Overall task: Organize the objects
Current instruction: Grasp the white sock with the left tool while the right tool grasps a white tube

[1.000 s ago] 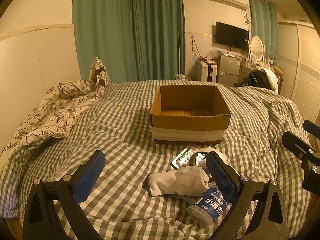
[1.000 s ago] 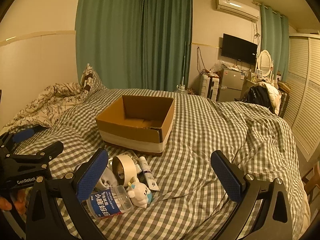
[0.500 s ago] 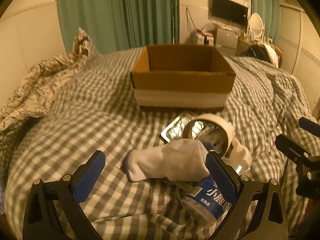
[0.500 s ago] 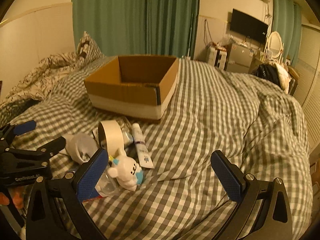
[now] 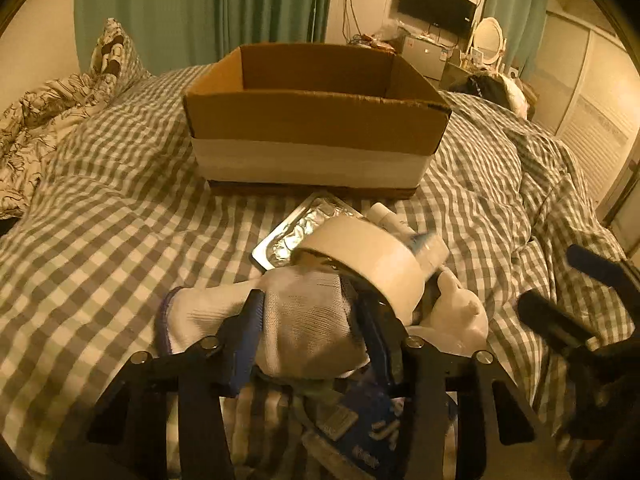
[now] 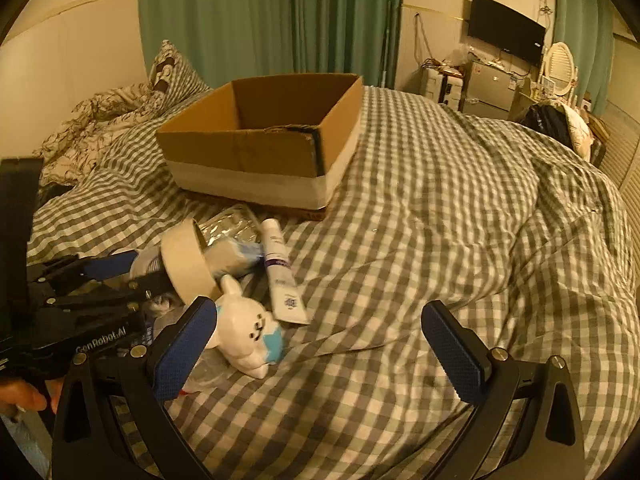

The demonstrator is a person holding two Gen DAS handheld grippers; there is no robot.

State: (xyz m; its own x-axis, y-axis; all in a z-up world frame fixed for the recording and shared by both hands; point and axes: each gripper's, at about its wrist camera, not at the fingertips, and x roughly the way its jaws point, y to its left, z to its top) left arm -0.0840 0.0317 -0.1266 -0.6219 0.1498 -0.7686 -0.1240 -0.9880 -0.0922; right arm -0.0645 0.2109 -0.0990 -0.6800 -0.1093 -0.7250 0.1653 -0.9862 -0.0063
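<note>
My left gripper (image 5: 310,320) is shut on a white sock (image 5: 304,320) lying on the checked bed cover. A roll of beige tape (image 5: 372,260) leans just right of it, over a foil pack (image 5: 304,228) and a white tube (image 5: 388,220). A white plush toy (image 5: 456,316) and a blue-labelled bottle (image 5: 360,432) lie beside and under the fingers. The open cardboard box (image 5: 316,120) stands behind. My right gripper (image 6: 320,340) is open and empty, its left finger next to the plush toy (image 6: 248,336), with the tube (image 6: 280,272) and the tape (image 6: 188,264) ahead.
The box also shows in the right wrist view (image 6: 264,148) at the middle left. A patterned quilt (image 5: 44,120) and a pillow (image 6: 172,76) lie at the far left. Bare checked cover (image 6: 460,220) spreads to the right. Cabinets and a wardrobe stand beyond the bed.
My left gripper has moved forward and down and closed its fingers around the white sock. My right gripper has moved closer to the pile and stays open.
</note>
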